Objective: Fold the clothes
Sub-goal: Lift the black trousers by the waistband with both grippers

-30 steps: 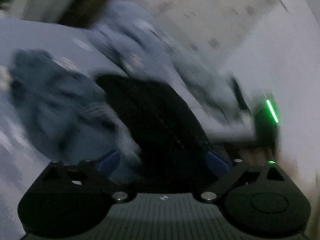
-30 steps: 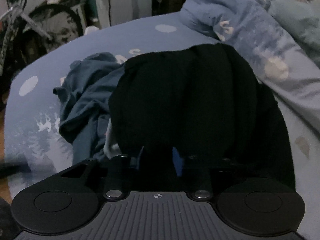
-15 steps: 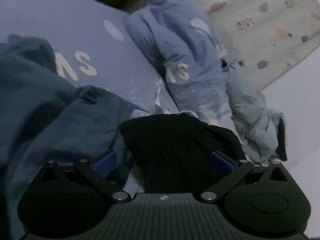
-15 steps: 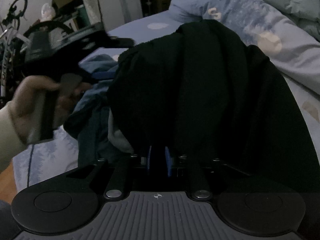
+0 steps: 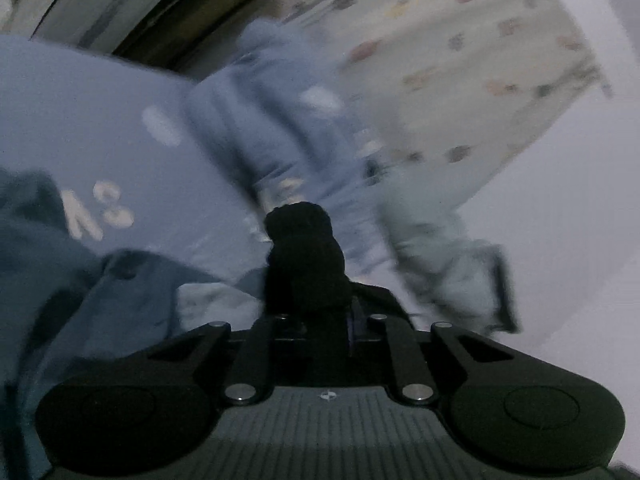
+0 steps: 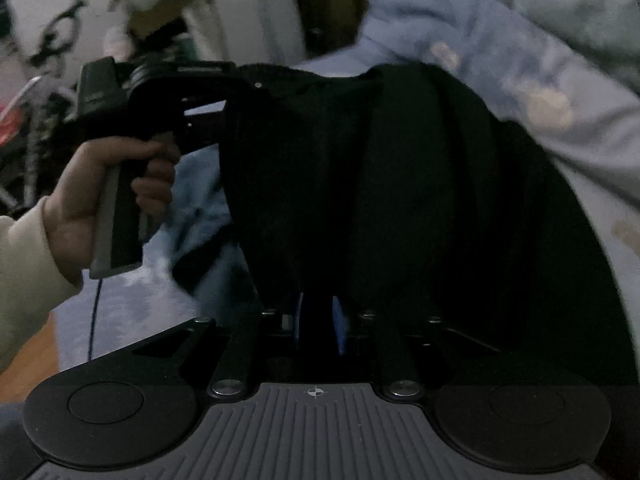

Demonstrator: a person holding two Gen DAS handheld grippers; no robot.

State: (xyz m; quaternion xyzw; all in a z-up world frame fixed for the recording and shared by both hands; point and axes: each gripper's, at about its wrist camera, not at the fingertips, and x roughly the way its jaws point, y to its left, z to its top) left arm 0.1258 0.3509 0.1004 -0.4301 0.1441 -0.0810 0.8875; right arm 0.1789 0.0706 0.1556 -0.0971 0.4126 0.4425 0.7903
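Note:
A black knitted garment (image 6: 400, 180) hangs spread in front of the right wrist view, stretched between both grippers. My right gripper (image 6: 318, 320) has its blue pads on the garment's lower edge, and its jaws are opening slightly with the fabric still pinched between them. My left gripper (image 5: 320, 312) is closing its jaws on a bunched corner of the same black garment (image 5: 304, 248), which sticks up between them. In the right wrist view a person's hand (image 6: 112, 184) holds the left gripper's handle at the garment's upper left corner.
A crumpled dark blue garment (image 5: 60, 280) lies on the blue printed bed sheet (image 5: 80, 120). A rolled blue duvet (image 5: 280, 100) and a pale green cloth (image 5: 440, 240) lie along the far side. A bicycle (image 6: 40, 80) and a white box (image 6: 248, 28) stand beyond the bed.
My left gripper went from wide open around the black garment's edge to jaws drawn together on a bunched corner of it. The right gripper lifted the garment, which now fills more of its view.

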